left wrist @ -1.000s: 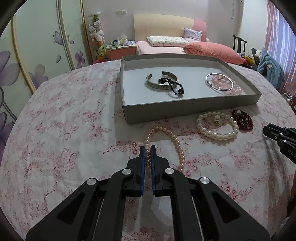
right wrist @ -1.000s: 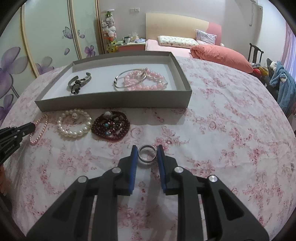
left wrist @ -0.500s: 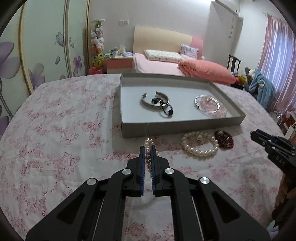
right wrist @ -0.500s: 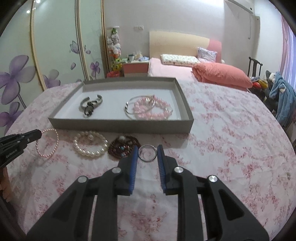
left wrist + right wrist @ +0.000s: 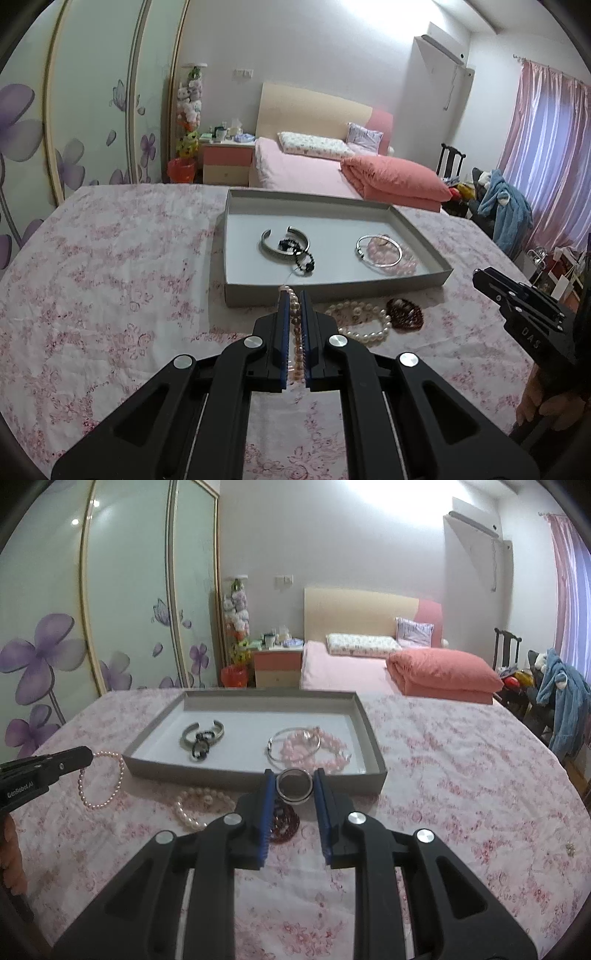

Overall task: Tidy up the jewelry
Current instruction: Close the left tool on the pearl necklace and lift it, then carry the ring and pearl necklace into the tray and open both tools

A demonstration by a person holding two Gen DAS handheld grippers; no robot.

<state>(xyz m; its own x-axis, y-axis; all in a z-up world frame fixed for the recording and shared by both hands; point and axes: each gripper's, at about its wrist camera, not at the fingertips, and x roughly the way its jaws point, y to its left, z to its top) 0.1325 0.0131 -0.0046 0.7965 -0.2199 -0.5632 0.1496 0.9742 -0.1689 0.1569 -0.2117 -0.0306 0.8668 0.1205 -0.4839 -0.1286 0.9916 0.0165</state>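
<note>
My left gripper (image 5: pixel 294 295) is clamped on a pink pearl strand (image 5: pixel 294 325), which hangs above the floral tablecloth (image 5: pixel 110 277), just in front of the grey tray (image 5: pixel 236 291). My right gripper (image 5: pixel 294 775) pinches a silver bangle (image 5: pixel 294 786) near the tray's front wall. A white pearl bracelet (image 5: pixel 364 321) and a dark red bead bracelet (image 5: pixel 404 314) lie on the cloth beside the tray.

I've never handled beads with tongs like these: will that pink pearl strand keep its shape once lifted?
Probably not. The pearl strand hangs from the left gripper as a drooping loop, so it looks floppy. Its small beads suggest it is light. It may swing and could slip, since the fingers pinch only a short stretch.
</note>
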